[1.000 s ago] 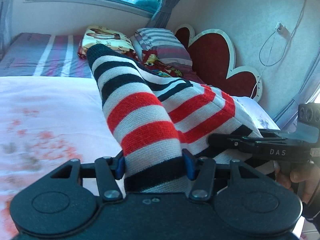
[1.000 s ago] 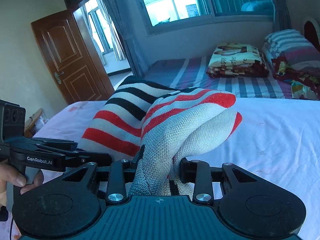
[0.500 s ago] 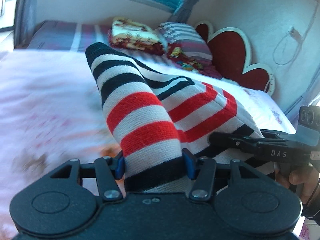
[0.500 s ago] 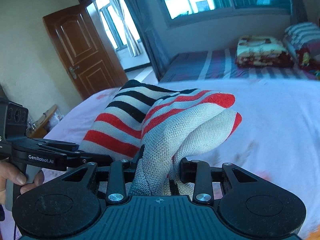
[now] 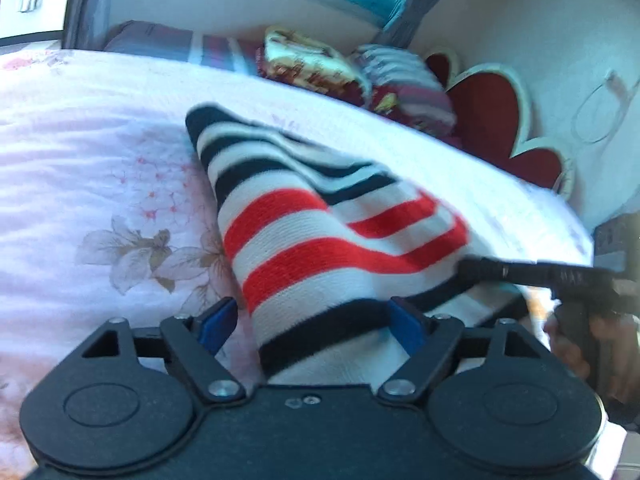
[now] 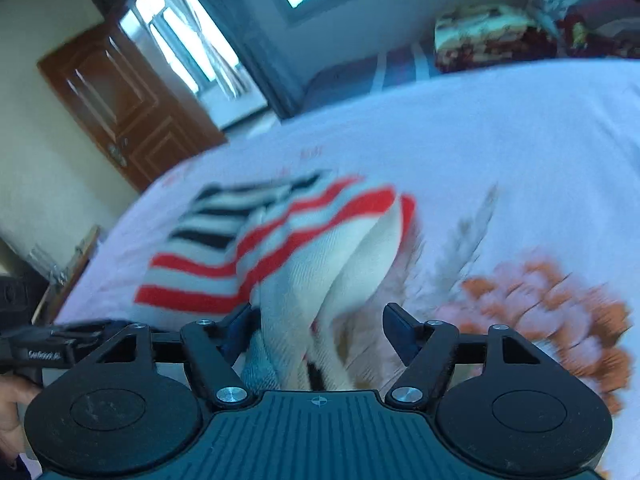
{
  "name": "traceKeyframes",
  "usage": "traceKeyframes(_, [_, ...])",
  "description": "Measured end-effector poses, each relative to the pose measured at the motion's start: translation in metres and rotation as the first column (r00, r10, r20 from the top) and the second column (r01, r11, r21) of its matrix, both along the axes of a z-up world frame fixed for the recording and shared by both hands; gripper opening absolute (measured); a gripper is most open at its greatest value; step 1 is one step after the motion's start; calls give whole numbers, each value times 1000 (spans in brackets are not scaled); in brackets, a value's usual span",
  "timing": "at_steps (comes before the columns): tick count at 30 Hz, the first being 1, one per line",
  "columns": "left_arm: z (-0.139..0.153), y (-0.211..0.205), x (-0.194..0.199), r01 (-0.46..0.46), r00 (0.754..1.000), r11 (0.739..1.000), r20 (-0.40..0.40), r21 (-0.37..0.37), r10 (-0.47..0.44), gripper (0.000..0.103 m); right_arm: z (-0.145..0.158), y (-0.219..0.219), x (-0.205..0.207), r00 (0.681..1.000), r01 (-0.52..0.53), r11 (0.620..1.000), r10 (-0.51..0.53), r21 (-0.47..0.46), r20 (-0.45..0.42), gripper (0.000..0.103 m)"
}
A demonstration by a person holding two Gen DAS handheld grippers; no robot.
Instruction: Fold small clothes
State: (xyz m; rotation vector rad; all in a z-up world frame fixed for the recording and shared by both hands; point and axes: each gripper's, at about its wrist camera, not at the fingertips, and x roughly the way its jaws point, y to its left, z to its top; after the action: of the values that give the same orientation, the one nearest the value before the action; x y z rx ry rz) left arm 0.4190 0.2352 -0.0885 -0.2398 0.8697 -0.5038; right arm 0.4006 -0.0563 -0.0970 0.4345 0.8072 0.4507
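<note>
A small knitted garment (image 5: pixel 320 240) with red, black and white stripes lies folded on the flowered pink bedsheet (image 5: pixel 100 184). My left gripper (image 5: pixel 312 324) is low over its near end, jaws opening, with the cloth between the blue pads and a gap showing at the left pad. In the right wrist view the same garment (image 6: pixel 280 248) runs between the jaws of my right gripper (image 6: pixel 320 328), which are opening too; both pads stand clear of the cloth. The right gripper's black body (image 5: pixel 560 276) shows at the garment's right side, a hand on it.
Folded blankets and striped pillows (image 5: pixel 352 76) are piled at the far end of the bed by a red heart-shaped headboard (image 5: pixel 500 128). A brown door (image 6: pixel 120 104) and a window stand beyond the bed. The sheet lies flat on both sides of the garment.
Both grippers came down toward the sheet with the garment, which now rests flat on the bed. Both pairs of jaws have spread and let go of the cloth.
</note>
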Motion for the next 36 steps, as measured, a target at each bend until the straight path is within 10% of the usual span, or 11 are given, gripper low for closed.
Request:
traceKeyframes(5, [10, 17, 21, -69, 998, 995, 9, -65, 70, 77, 4, -16, 34, 997, 39, 990, -30, 132, -69, 65])
traceKeyframes(10, [-3, 5, 41, -71, 997, 997, -35, 19, 72, 61, -1, -7, 55, 999, 29, 992, -23, 121, -46, 10])
traceKeyframes(13, [-12, -7, 44, -67, 997, 991, -21, 119, 70, 73, -12, 3, 56, 999, 15, 998, -17, -63, -34, 9])
traceKeyframes(21, [6, 5, 20, -134, 991, 985, 17, 104, 133, 73, 17, -9, 31, 1000, 20, 997, -18, -77, 22, 10])
traceKeyframes(29, [26, -23, -62, -111, 988, 959, 136, 260, 77, 75, 43, 43, -61, 948, -226, 913, 286, -341, 138, 10])
traceKeyframes(32, [8, -40, -73, -85, 992, 946, 115, 313, 51, 49, 17, 54, -62, 962, -209, 873, 266, -442, 70, 0])
traceKeyframes(36, [5, -39, -76, -132, 985, 948, 144, 290, 93, 44, 10, 53, -57, 973, -174, 889, 222, -424, 65, 0])
